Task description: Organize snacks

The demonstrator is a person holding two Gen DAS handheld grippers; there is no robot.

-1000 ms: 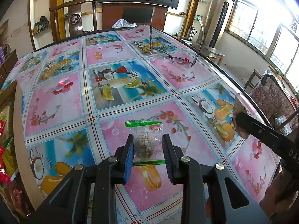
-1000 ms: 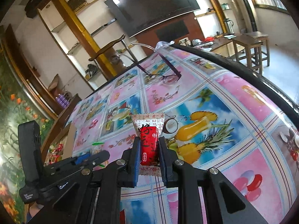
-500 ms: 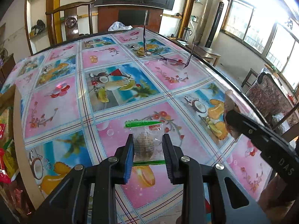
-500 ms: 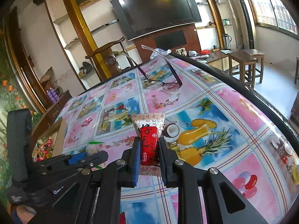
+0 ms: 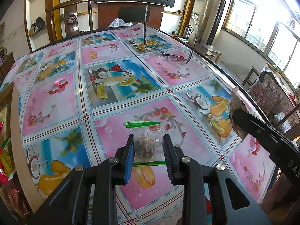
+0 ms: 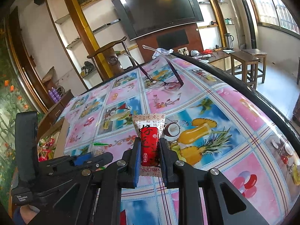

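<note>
My left gripper (image 5: 148, 138) is shut on a clear packet with green seams (image 5: 145, 144) that holds a round brownish snack, over a pink square of the tablecloth. My right gripper (image 6: 150, 141) is shut on a red-and-white wrapped snack (image 6: 149, 142), which stands upright between the pads. The right gripper (image 5: 262, 136) also shows at the right edge of the left wrist view, with its snack's pale end (image 5: 236, 108) sticking out. In the right wrist view the left gripper (image 6: 78, 161) lies low on the left, close beside the right one.
The table (image 5: 56, 101) wears a glossy fruit-print cloth. A pair of glasses (image 5: 174, 56) (image 6: 166, 84) stands upside down at its far side. A cardboard box of snack packs (image 6: 47, 148) (image 5: 4, 131) sits off the left edge. A wooden chair (image 5: 70, 16) stands behind.
The right wrist view has rolled a little and now sits more level. Both grips are unchanged, and the left gripper has stayed where it was.
</note>
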